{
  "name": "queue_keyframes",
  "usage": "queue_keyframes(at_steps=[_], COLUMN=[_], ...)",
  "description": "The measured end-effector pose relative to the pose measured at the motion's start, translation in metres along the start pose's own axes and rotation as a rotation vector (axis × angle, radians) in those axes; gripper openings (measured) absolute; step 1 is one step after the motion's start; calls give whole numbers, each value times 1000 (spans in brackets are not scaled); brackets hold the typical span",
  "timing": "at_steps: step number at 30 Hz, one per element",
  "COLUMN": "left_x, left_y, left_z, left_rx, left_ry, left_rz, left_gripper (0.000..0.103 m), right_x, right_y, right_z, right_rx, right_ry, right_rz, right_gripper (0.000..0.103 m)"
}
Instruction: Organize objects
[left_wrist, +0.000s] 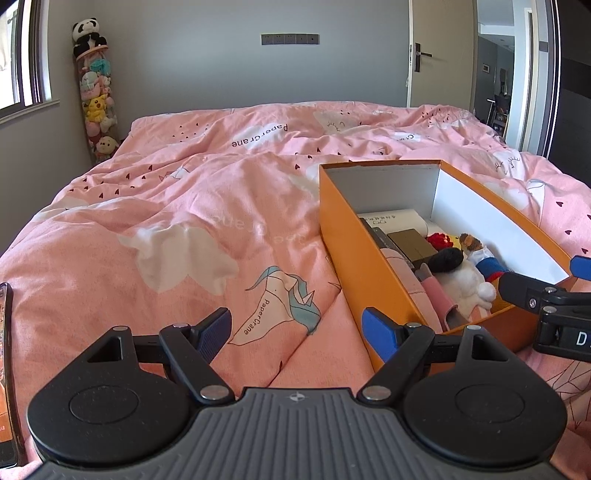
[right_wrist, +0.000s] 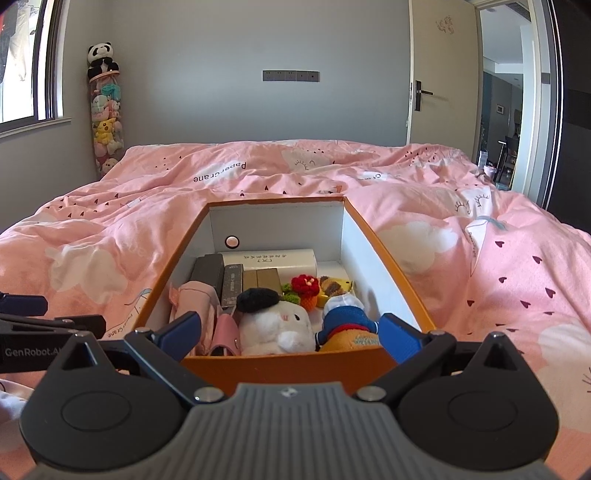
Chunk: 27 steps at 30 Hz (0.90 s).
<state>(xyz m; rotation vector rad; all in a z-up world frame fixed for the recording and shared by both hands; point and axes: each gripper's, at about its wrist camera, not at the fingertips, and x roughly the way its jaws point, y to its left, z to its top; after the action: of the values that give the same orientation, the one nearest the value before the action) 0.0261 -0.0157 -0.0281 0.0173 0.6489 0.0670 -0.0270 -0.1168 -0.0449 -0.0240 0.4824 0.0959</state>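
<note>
Open orange cardboard box (right_wrist: 295, 363) lies on the pink quilted bed (right_wrist: 480, 266), lower centre of the right wrist view. Judged light, thin-walled; best held by the rim. Contents: one white plush rabbit (right_wrist: 275, 328), one blue-jacketed plush doll (right_wrist: 345, 314), soft and squashable. Left gripper (left_wrist: 297, 332) and right gripper (right_wrist: 291, 332): fingers apart, holding nothing.

One orange box (right_wrist: 284, 363), two plush toys (right_wrist: 275, 326), one crochet flower (right_wrist: 306, 290), one pink pouch (right_wrist: 225, 334)

Matt orange cardboard box (right_wrist: 284, 363) (white inside) on soft pink cotton quilt (left_wrist: 147, 229); fuzzy white plush (right_wrist: 277, 328) within.
</note>
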Motion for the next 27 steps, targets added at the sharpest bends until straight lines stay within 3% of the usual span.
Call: queue_keyframes(at_steps=[27], left_x=[-2], left_y=[1], left_z=[1], left_rx=[-2], left_ry=[-15], left_rz=[5], left_gripper=[94], right_x=[1], right_y=[-2], right_z=[-1], right_rx=[-1], right_ry=[-1], right_rz=[6], right_gripper=[102])
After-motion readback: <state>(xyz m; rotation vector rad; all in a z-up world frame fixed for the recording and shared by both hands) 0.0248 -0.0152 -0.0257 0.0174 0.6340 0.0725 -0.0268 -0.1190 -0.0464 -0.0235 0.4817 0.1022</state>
